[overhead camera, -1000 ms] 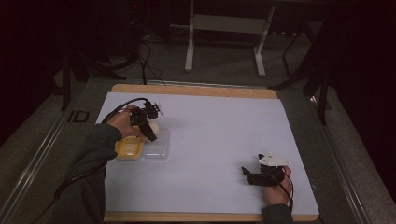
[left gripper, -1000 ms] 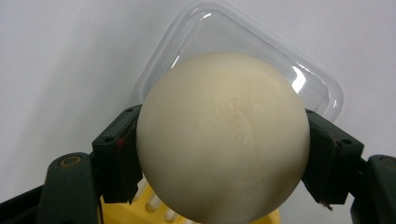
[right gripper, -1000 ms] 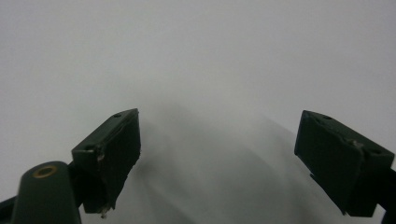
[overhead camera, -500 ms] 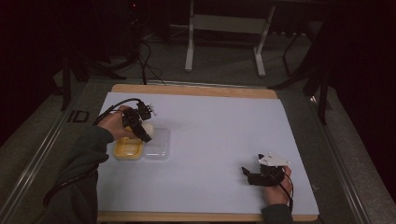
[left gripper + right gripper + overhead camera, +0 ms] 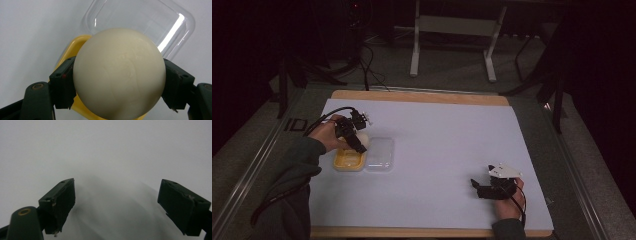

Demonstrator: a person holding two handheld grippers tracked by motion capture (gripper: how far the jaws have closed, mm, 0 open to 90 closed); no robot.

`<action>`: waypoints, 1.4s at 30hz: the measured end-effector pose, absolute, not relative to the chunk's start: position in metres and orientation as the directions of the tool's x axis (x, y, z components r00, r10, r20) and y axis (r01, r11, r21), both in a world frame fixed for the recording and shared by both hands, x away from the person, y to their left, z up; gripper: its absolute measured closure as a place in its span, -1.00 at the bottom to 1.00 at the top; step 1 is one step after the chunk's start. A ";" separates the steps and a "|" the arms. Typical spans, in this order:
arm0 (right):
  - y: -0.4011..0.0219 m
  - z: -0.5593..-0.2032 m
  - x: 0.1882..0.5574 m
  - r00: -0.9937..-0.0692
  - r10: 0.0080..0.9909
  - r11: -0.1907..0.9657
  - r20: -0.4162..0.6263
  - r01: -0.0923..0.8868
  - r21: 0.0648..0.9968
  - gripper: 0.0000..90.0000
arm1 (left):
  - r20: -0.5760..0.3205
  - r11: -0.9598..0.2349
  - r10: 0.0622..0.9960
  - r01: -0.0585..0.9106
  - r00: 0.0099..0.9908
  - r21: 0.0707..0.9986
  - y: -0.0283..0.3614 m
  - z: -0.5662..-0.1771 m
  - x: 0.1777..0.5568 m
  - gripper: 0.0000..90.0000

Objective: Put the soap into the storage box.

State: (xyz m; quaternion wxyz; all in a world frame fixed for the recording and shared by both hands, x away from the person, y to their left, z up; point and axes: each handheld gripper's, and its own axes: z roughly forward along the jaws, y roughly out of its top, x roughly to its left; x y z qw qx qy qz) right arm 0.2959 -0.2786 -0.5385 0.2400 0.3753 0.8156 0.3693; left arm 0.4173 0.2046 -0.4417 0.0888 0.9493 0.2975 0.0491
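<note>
the left claw (image 5: 119,82) is clamping a smooth cream-white ball (image 5: 119,75), one black jaw pressing on each side of it. in the high view the left claw (image 5: 357,142) is holding the ball (image 5: 362,139) directly over the far edge of a shallow yellow plastic tray (image 5: 348,161). a clear plastic lid (image 5: 379,154) is lying flat on the white-topped table (image 5: 447,135), touching the tray on the side toward the table's middle. in the left gripper view the tray (image 5: 72,50) and the lid (image 5: 140,27) are showing behind the ball. the right claw (image 5: 479,188) is resting well apart from the tray, near the table's near edge. its jaws are standing wide apart around nothing, with bare table (image 5: 105,150) beyond them.
</note>
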 end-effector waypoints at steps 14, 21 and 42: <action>-0.278 -0.539 0.296 -0.604 0.788 0.451 -0.120 0.435 0.779 -0.68 | 0.050 -0.794 0.596 0.580 0.801 0.183 0.224 -0.451 0.415 -0.43; -0.278 -0.539 0.296 -0.604 0.788 0.453 -0.120 0.435 0.778 -0.68 | 0.041 -0.783 0.611 0.595 0.791 0.184 0.229 -0.459 0.414 -0.43; -0.275 -0.539 0.296 -0.611 0.780 0.474 -0.137 0.433 0.767 -0.62 | -0.012 -0.779 0.620 0.618 0.784 0.108 0.228 -0.495 0.415 -0.68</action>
